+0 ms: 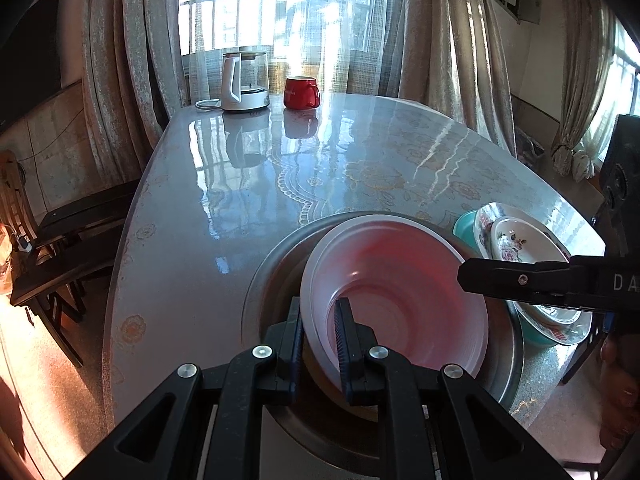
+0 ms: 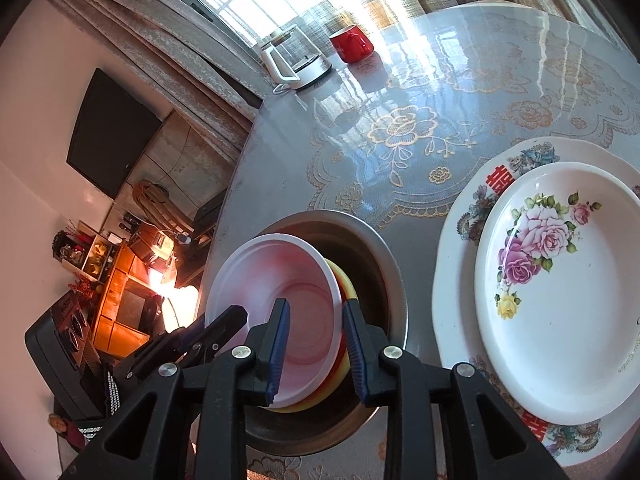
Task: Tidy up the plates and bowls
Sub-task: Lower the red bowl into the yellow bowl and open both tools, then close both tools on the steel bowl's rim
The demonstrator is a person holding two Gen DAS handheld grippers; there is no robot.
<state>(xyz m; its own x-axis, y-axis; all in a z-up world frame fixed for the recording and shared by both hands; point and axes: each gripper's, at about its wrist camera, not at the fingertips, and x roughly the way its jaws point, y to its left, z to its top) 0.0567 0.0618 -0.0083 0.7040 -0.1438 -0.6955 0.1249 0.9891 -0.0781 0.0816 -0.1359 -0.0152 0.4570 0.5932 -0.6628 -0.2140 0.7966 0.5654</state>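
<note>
A translucent white bowl (image 1: 400,280) (image 2: 304,280) with a pink tint sits tilted inside a yellow bowl (image 2: 347,286), and both lie in a wide metal bowl (image 1: 272,280) (image 2: 376,256). My left gripper (image 1: 320,332) is shut on the white bowl's near rim; one of its fingers (image 2: 216,332) shows in the right wrist view. My right gripper (image 2: 318,336) straddles the opposite rim. Its jaws stand apart and the pads do not press the thin edge. One of its fingers (image 1: 520,280) reaches in from the right in the left wrist view.
A rose-patterned plate (image 2: 560,300) (image 1: 516,244) lies on a larger decorated plate (image 2: 456,280), with a teal dish (image 1: 464,224) under them. A glass kettle (image 1: 244,80) and a red mug (image 1: 300,92) stand at the table's far end. Dark chairs (image 1: 80,232) stand to the left.
</note>
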